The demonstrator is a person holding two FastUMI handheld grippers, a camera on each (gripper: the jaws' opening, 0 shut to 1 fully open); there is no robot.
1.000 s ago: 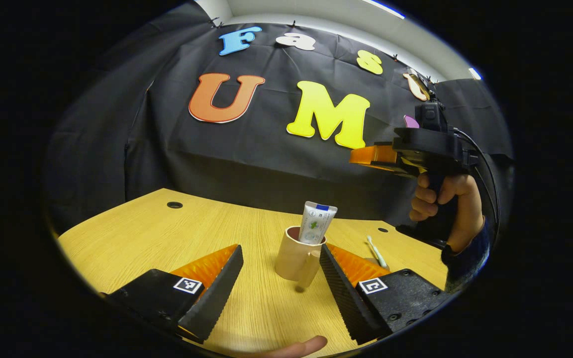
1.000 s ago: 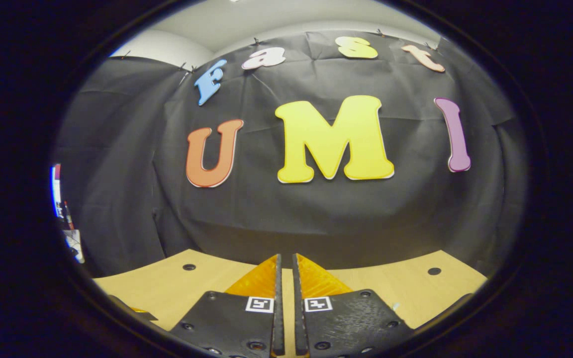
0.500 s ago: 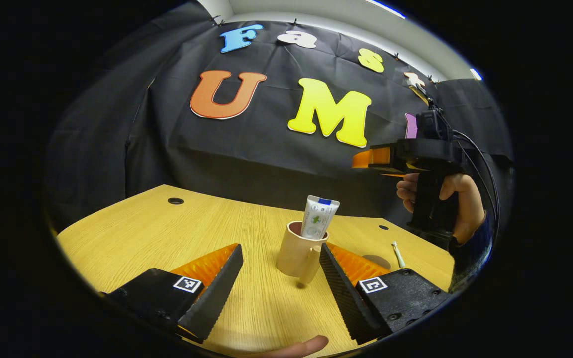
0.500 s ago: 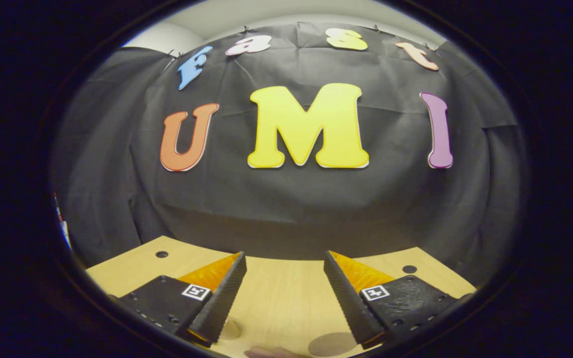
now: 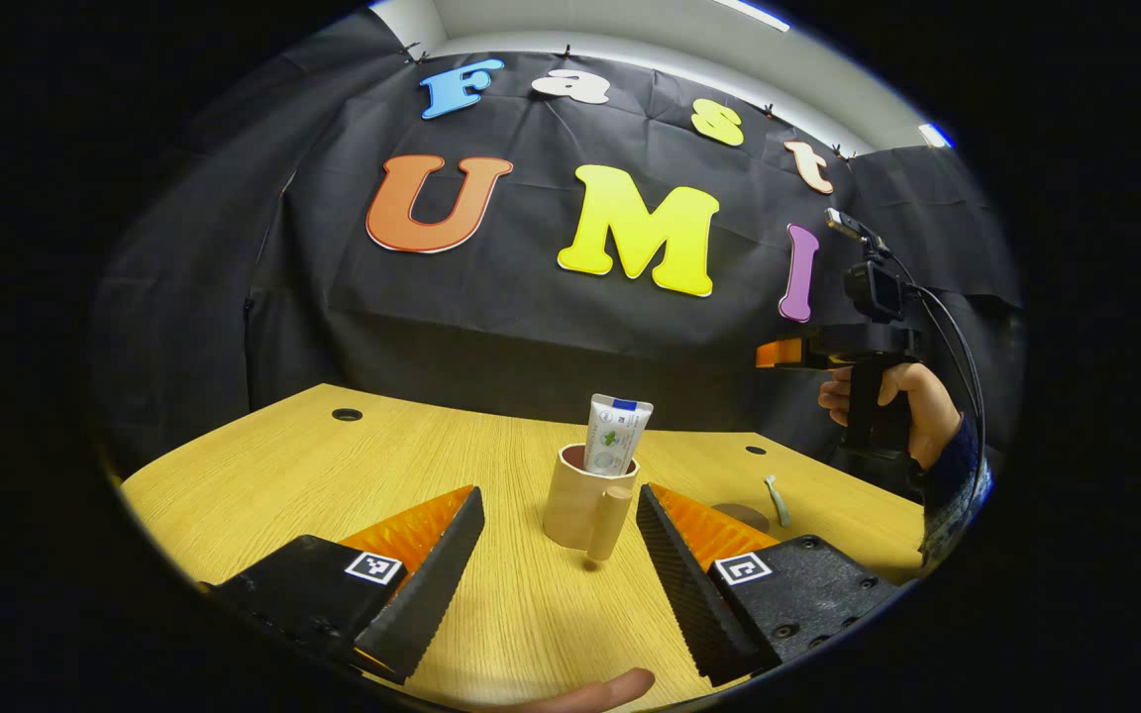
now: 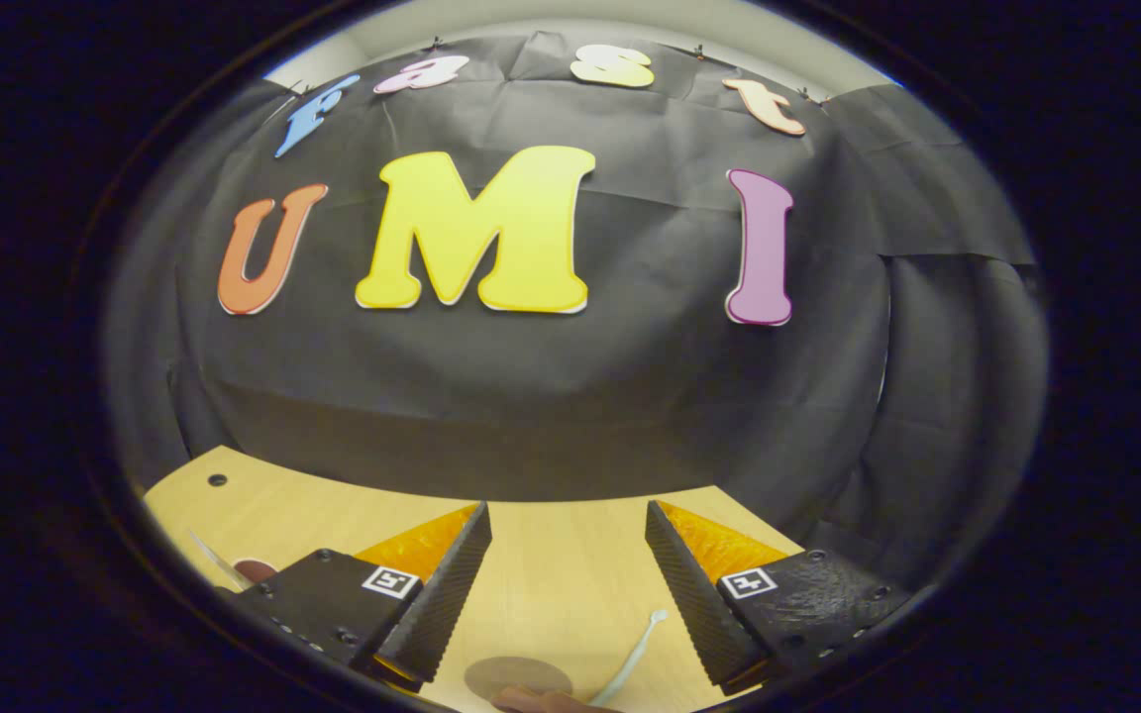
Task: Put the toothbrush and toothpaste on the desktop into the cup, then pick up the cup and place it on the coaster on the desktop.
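A beige cup (image 5: 585, 510) with a handle stands on the wooden desk (image 5: 283, 465), and a white toothpaste tube (image 5: 615, 436) sticks upright out of it. My left gripper (image 5: 559, 492) is open low over the desk, with the cup just beyond its fingertips. A pale toothbrush (image 5: 777, 500) lies on the desk to the right, beside a round brown coaster (image 5: 741, 515) partly hidden by my finger. In the right gripper view, the right gripper (image 6: 568, 507) is open above the desk, with the toothbrush (image 6: 635, 659) and coaster (image 6: 516, 676) below it.
A hand (image 5: 892, 406) holds the right gripper (image 5: 828, 352) in the air at the desk's far right. Small cable holes (image 5: 347, 414) mark the back of the desk. A fingertip (image 5: 610, 685) shows at the near edge. The black cloth wall stands close behind.
The right gripper has gone from shut to open and moved right, away from the cup; the toothbrush and coaster now lie under it. The left gripper has barely moved.
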